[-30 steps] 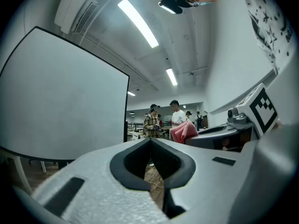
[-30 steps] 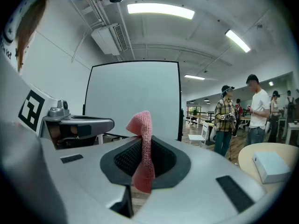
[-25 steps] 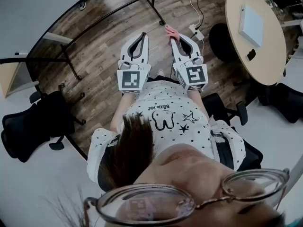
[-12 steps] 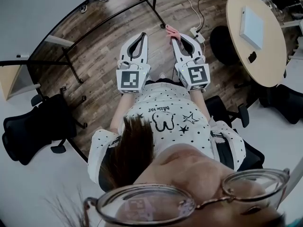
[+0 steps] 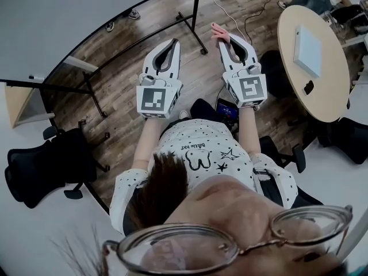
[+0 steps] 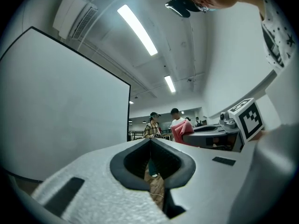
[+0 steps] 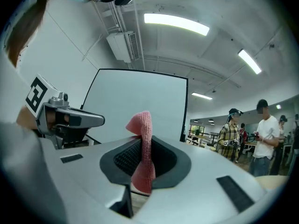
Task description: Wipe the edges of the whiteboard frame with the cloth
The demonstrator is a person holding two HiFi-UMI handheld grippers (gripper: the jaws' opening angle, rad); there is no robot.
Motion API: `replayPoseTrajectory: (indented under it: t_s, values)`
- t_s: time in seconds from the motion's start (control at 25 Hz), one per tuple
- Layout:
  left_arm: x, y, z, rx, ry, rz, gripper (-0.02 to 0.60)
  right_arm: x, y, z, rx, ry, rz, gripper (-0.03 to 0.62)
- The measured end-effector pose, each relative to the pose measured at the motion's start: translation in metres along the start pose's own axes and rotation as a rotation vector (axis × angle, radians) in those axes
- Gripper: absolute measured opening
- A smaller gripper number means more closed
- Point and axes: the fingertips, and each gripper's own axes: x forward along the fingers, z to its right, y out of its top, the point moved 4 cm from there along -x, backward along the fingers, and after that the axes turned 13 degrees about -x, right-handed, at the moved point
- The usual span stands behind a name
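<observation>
My left gripper [image 6: 150, 141] has its jaws pressed together on nothing, with the whiteboard [image 6: 56, 111] rising ahead and to their left. My right gripper [image 5: 223, 39] is clamped on the pink cloth [image 7: 144, 143], which sticks up past the tips. The board's black frame [image 7: 186, 108] stands beyond them.

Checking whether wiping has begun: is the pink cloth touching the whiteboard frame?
Apart. In the head view, wooden floor shows between the pink cloth, pinched in the right tool, and the whiteboard frame.
</observation>
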Motion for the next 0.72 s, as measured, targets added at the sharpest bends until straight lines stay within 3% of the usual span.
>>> replayPoseTrajectory:
  t_s: [0.32,0.72]
  values:
    - [0.054,0.006,-0.023,-0.033,0.071,0.031,0.017,0.051,-0.018,0.029,0.069,0.03,-0.019,0.041]
    - [0.163,0.001,-0.032,-0.012,0.134,0.058,0.017,0.118,-0.043,0.107,0.069,0.111,0.023,0.041]
